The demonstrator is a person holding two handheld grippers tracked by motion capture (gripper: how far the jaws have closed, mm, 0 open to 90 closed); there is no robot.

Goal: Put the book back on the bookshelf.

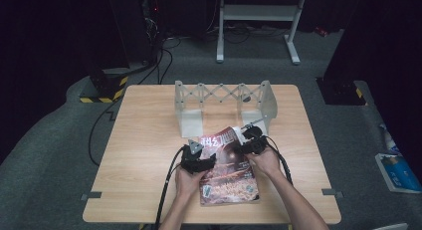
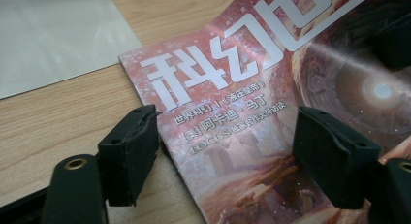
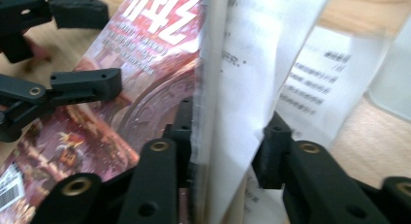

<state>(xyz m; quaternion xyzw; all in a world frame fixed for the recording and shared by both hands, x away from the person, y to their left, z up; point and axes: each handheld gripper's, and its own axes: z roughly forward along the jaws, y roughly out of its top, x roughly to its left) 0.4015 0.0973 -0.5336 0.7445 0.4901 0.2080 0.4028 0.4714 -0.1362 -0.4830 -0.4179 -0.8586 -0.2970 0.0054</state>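
Note:
A red-covered magazine [image 1: 226,172] lies near the front middle of the wooden table [image 1: 144,145], with its far right part lifted. My left gripper [image 1: 201,158] stands open at the magazine's left edge. In the left gripper view its jaws [image 2: 225,136] straddle that edge: one pad hangs over the bare wood, the other over the cover [image 2: 242,112]. My right gripper [image 1: 250,139] holds the raised part. In the right gripper view its pads [image 3: 228,141] press from both sides on a sheaf of the cover and white pages [image 3: 237,78] standing upright between them. The left gripper [image 3: 109,47] shows beyond.
A grey expanding book rack [image 1: 224,103] stands at the back middle of the table, just behind the magazine; its flat base plate [image 2: 53,35] lies close to the left gripper. Bare wood stretches to the left and right. A blue and white object [image 1: 398,172] lies on the floor at right.

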